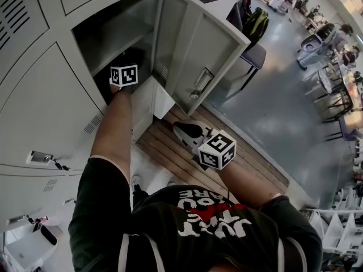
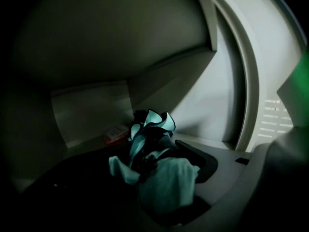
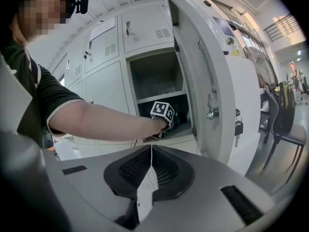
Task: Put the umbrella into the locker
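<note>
A folded teal and black umbrella (image 2: 153,138) lies on the floor of the open locker (image 1: 116,35), deep in its dark lower part. My left gripper (image 2: 161,180) reaches into that compartment with the umbrella between its jaws. The right pad (image 2: 203,161) shows bare beside the loose cloth and the left jaw is lost in shadow, so the jaws look open. Its marker cube (image 1: 123,75) sits at the locker mouth. My right gripper (image 3: 150,175) hangs back outside, shut and empty, with its cube (image 1: 218,149) over the wooden platform.
The locker door (image 1: 198,50) stands open to the right of the compartment. A small red and white item (image 2: 116,133) lies at the locker's back. A chair with a backpack (image 1: 255,27) stands beyond the door. A wooden platform (image 1: 170,149) runs along the locker base.
</note>
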Demonstrator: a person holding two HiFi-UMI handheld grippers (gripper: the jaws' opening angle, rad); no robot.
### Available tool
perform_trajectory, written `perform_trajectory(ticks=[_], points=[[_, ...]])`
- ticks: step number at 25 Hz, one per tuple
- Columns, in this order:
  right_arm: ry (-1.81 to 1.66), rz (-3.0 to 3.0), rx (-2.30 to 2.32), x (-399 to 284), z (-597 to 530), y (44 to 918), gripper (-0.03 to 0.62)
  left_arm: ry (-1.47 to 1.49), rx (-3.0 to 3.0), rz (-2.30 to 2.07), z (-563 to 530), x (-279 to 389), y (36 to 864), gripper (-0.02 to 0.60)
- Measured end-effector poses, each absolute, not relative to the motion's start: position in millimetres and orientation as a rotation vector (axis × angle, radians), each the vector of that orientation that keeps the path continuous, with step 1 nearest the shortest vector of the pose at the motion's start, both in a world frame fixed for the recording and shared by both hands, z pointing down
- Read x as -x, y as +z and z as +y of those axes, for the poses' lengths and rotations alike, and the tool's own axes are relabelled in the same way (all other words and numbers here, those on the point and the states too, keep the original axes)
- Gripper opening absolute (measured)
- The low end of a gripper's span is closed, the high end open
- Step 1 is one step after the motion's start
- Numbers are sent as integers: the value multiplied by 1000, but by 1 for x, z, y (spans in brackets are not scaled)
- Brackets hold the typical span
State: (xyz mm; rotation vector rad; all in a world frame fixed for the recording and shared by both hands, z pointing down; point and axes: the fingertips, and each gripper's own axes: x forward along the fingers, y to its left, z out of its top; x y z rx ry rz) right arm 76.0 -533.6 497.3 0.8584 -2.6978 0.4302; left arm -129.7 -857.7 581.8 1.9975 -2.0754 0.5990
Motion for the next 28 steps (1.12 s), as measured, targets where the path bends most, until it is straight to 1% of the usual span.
perform_trajectory(ticks=[5, 10, 13, 18, 28], points=[[429, -2702, -855, -74, -532, 496, 35, 549, -1966, -1954, -855, 126, 592, 294], [423, -2708, -848, -72, -531, 493, 35, 534, -1983, -1846, -851, 115, 599, 407], [417, -2715, -842, -71, -530, 491, 35, 485, -1992, -1818, -844, 110, 597, 438], [404, -2727, -827, -70, -528, 486, 35, 440, -2026, -1809, -828, 102, 593, 465], [369, -2761, -779, -75, -525, 473, 35, 504, -2117, -1807, -785, 85, 596, 468]])
